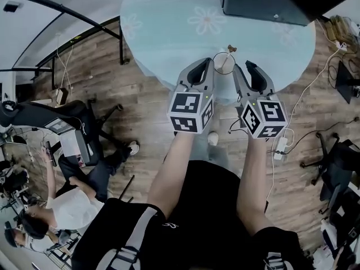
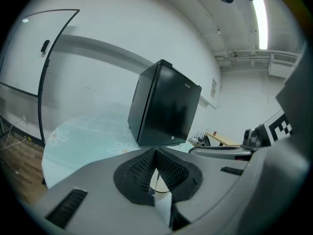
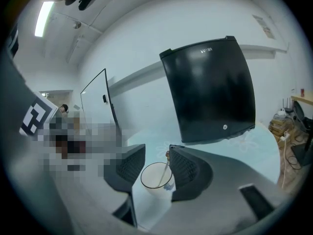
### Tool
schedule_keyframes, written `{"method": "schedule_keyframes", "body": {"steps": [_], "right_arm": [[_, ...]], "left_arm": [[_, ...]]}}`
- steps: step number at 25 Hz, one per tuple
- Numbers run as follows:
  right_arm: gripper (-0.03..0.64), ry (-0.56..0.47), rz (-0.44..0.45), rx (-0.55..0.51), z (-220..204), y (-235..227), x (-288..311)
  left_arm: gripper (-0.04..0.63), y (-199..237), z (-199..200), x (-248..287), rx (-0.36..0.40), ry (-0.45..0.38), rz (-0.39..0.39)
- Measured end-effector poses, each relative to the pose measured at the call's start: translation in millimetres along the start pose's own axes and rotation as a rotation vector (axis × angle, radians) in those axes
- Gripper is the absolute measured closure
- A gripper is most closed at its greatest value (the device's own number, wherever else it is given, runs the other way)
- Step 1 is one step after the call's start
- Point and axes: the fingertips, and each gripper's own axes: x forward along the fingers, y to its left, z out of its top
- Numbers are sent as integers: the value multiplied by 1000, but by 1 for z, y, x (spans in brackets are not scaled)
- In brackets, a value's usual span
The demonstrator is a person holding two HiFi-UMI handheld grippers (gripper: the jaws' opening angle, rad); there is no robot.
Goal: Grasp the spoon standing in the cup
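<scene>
Approach made, grasp not yet: spoon [image 3: 164,170] upright in cup [image 3: 149,176] at the table's [image 1: 163,32] near edge, framed unpinched between right gripper's [image 3: 157,150] parted jaws, left gripper [image 2: 155,153] pinched shut, empty, just beside; left to do, closing on the handle.

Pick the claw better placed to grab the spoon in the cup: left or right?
Probably right. The right claw is open, with the cup and the spoon standing in it directly between its jaws. The left claw has its jaws together at the tips and would need to open first.
</scene>
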Motion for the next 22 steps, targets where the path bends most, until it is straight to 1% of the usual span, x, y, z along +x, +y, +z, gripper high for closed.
{"method": "schedule_keyframes", "body": {"steps": [2,3,5,7,11,17,18,19,21,22], "right_arm": [[447,26,-2,11,-8,-5,8],[407,41,-3,19,-12,-8,13],[394,67,-3,37,-20,-13,25],[394,89,0,54,-29,-17,37],[394,115,5,79,-37,-21,56],[394,143,5,111,-46,-30,77],[399,145,4,116,-47,-31,79],[422,146,4,118,-46,-31,82],[444,149,3,114,-46,-30,84],[470,152,-1,110,-46,-30,84]], "left_arm": [[580,13,-6,6,-23,13,20],[581,21,-8,9,-16,22,40],[581,35,-12,14,12,41,72],[581,38,-15,20,19,57,69],[581,39,-24,34,5,90,43],[581,53,-33,49,-10,122,49],[581,55,-33,50,-13,126,51],[581,57,-34,51,-17,129,52],[581,60,-34,53,-21,133,54],[581,61,-34,54,-23,133,54]]}}
